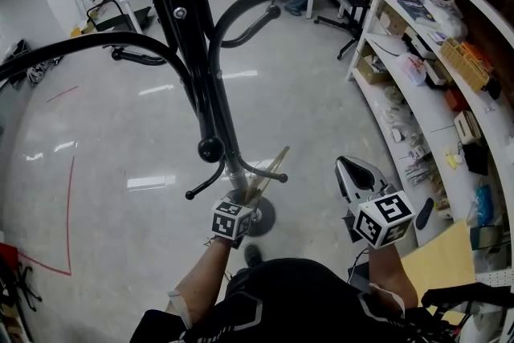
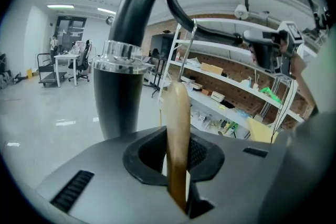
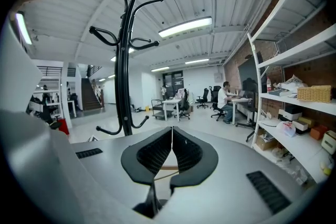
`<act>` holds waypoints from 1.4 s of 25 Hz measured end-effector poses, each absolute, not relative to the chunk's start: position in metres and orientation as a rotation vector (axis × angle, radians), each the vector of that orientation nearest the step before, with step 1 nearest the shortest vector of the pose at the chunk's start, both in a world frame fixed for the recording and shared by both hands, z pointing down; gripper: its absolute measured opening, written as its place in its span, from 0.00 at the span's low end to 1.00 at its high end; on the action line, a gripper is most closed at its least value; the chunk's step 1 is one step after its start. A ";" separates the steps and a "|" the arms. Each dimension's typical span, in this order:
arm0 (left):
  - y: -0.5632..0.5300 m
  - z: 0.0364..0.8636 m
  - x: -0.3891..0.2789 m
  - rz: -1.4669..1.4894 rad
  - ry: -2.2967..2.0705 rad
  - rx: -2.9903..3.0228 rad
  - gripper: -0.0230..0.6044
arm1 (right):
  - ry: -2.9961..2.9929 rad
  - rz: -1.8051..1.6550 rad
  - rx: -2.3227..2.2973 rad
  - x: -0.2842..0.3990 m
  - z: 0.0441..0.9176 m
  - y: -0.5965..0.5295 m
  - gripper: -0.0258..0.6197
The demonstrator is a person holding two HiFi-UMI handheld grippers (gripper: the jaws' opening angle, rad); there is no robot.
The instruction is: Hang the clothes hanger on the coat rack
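Office floor (image 1: 120,140) below: left gripper (image 2: 178,165) pinches the hanger (image 2: 177,128) beside the coat rack (image 1: 210,92); right gripper (image 3: 171,157) is pressed together, empty. The next move is probably to lift the hanger onto a hook.

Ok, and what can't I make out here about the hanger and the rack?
- clothes hanger: edge-on in the left gripper view, clamped in the left gripper; in the head view only slivers show past the marker cube and coat rack pole.
- Its hook: no view settles whether it is on a rack arm.
- Rack base: the left gripper covers most of it in the head view; gripper bodies block it elsewhere.
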State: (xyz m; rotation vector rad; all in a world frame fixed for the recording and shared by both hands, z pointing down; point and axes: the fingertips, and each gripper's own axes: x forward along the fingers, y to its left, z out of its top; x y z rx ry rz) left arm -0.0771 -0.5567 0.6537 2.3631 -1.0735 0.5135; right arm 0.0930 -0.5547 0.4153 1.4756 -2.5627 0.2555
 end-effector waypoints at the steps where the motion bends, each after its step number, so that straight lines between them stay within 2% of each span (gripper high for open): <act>1: -0.556 0.654 -0.076 0.516 -1.067 2.367 0.09 | -2.562 0.258 1.476 0.094 0.416 -0.555 0.05; 27: -0.561 0.650 -0.081 0.549 -1.107 2.487 0.09 | -2.574 0.235 1.440 0.097 0.411 -0.554 0.05; 35: -0.564 0.641 -0.085 0.571 -1.180 2.513 0.16 | -2.580 0.239 1.438 0.099 0.412 -0.555 0.05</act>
